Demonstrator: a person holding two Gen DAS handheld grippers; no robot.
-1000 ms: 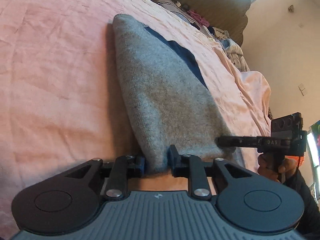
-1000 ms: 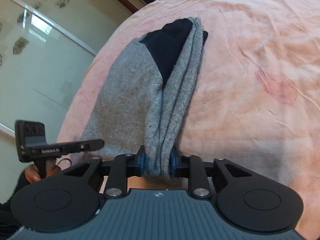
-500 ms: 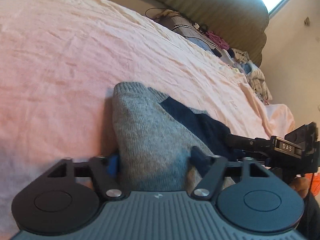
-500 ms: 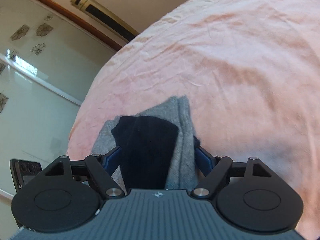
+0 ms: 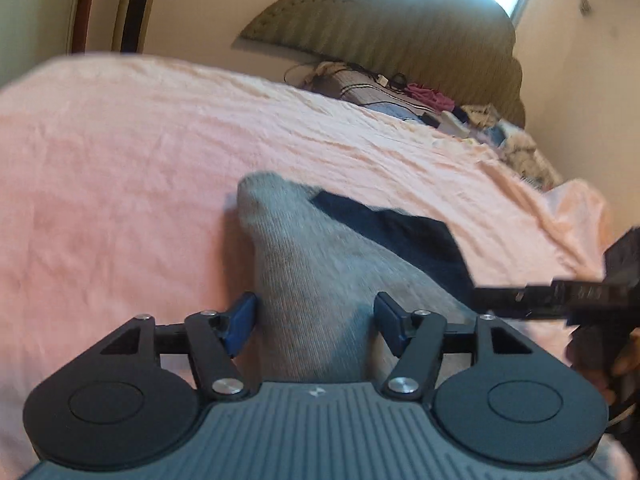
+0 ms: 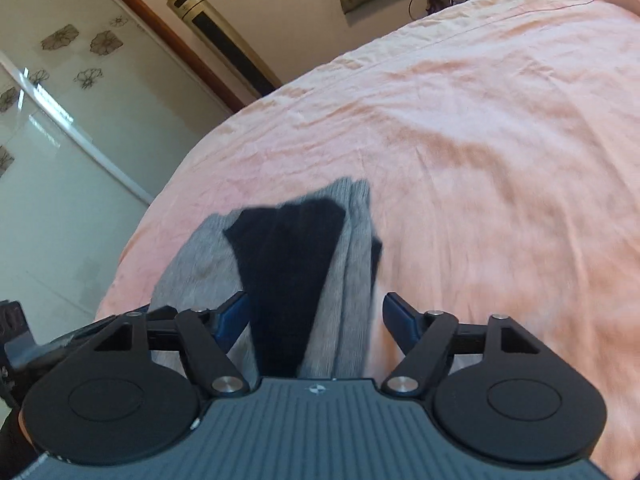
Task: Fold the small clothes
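We note left gripper [image 5: 314, 322] open | right gripper [image 6: 316, 320] open | sock [image 5: 320, 280] lies released, folded on bed [image 5: 120, 180].

My left wrist view looks low along its fingers across the pink bedsheet [image 5: 120, 184] toward the headboard [image 5: 400, 32]. My right wrist view sits equally close and faces the glass wardrobe [image 6: 60, 140]. Both views share the folded grey garment [image 5: 312, 280] directly ahead.
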